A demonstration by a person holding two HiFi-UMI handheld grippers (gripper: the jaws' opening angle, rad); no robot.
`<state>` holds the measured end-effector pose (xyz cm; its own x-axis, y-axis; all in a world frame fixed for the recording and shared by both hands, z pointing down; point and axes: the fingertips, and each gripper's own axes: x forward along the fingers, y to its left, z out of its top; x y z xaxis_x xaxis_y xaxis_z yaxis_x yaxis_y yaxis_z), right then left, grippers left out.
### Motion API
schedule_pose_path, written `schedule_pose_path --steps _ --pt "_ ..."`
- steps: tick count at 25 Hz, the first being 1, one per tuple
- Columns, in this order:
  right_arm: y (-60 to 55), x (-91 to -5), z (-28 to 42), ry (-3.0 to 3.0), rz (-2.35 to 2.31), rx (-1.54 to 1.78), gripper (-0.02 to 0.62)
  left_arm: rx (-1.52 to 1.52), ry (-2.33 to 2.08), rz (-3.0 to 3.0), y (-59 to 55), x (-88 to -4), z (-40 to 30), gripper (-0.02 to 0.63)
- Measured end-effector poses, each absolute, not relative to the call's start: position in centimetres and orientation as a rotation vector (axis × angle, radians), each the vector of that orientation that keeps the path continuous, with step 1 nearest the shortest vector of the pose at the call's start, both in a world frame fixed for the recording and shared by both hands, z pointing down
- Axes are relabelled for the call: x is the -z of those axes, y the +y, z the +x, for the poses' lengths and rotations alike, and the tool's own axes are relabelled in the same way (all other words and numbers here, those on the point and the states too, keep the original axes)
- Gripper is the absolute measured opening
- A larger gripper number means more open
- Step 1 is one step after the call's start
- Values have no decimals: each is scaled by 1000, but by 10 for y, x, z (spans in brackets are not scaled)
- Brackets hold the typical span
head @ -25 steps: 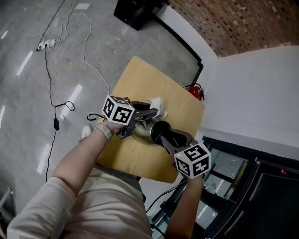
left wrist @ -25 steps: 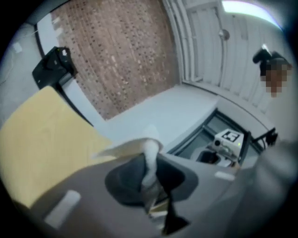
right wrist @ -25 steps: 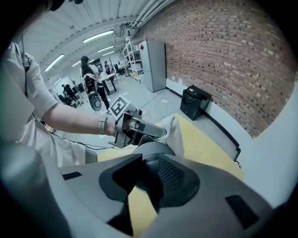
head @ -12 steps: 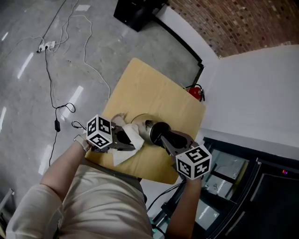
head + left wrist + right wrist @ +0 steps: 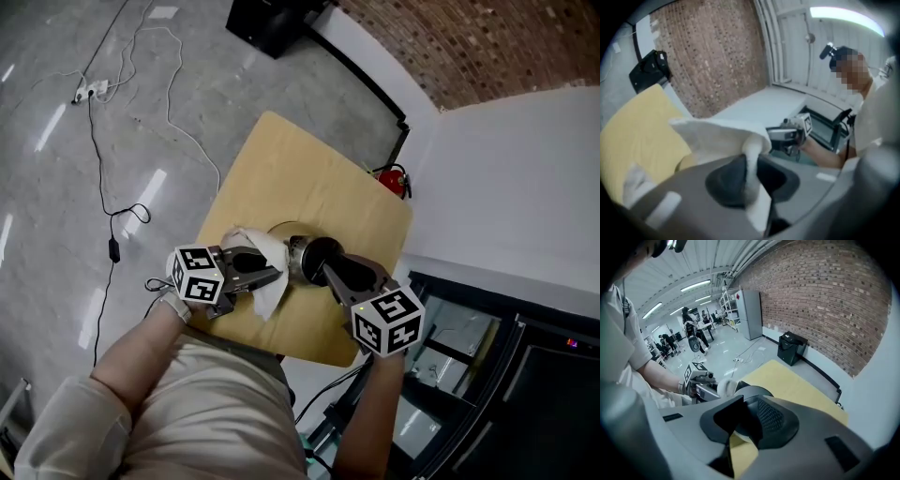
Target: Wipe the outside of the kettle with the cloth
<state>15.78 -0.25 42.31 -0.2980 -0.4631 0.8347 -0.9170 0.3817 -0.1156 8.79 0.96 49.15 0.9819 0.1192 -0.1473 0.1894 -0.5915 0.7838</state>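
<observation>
left gripper (image 5: 274,275), lower left of centre in the head view: claw pressed together on a fold of the white cloth (image 5: 258,253). its own view shows the fabric nipped between the two dark pads. the loose part spills up and forward past the tips, and a tail hangs below. likely reason for the grip: a pinch near one edge leaves a free flap to drag over metal.

cloth lies against the left flank of the kettle (image 5: 298,255) as seen from the head view. whether it presses on the steel or only drapes beside it, cannot tell.

kettle sits on the yellow table (image 5: 281,169), just below centre frame, near the table's lower edge.

right gripper (image 5: 330,269) comes in from the lower right, tilted steeply down. its jaws are part closed around the kettle's dark upper part. its own view shows the black, rounded piece filling the gap between the pads. judged as a brace, holding the body fixed so the wiping side can push without the kettle sliding or turning.

the two grippers face each other across the kettle, and each one shows in the other's view.

judgement: wipe under way on the left side, with the far side and the part under the right claw not yet reachable.
</observation>
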Motion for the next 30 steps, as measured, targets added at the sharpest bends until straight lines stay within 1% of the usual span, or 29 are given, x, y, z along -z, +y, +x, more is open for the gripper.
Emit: schedule_pose_path --steps 4,5,9,11,17,22,26,28,30 --pt "-5 -424 158 -1901 1213 -771 94 -125 -62 2062 -22 -569 82 60" --pt "-5 -424 157 -1896 1211 -766 94 -142 -84 2068 -25 -568 83 60" --pt "-7 -423 159 -1864 1201 -737 94 5 -23 2319 -25 -469 101 60" --pt "-9 -423 161 -1874 1227 -749 94 -43 -68 2432 -24 -446 108 61" --pt "-11 -424 160 -1880 1248 -741 94 -312 -161 2735 -27 -438 118 63" --pt "-13 -424 158 -1880 1249 -736 94 -292 -232 2741 -50 -430 124 63" --pt "-13 -424 158 -1873 1253 -729 94 -415 -177 2871 -51 -437 137 63" --pt "-13 -424 157 -1877 1264 -735 94 -309 -189 2803 -59 -439 132 64" --pt "-14 -425 156 -1887 1275 -747 94 -66 -302 2482 -87 -453 113 63"
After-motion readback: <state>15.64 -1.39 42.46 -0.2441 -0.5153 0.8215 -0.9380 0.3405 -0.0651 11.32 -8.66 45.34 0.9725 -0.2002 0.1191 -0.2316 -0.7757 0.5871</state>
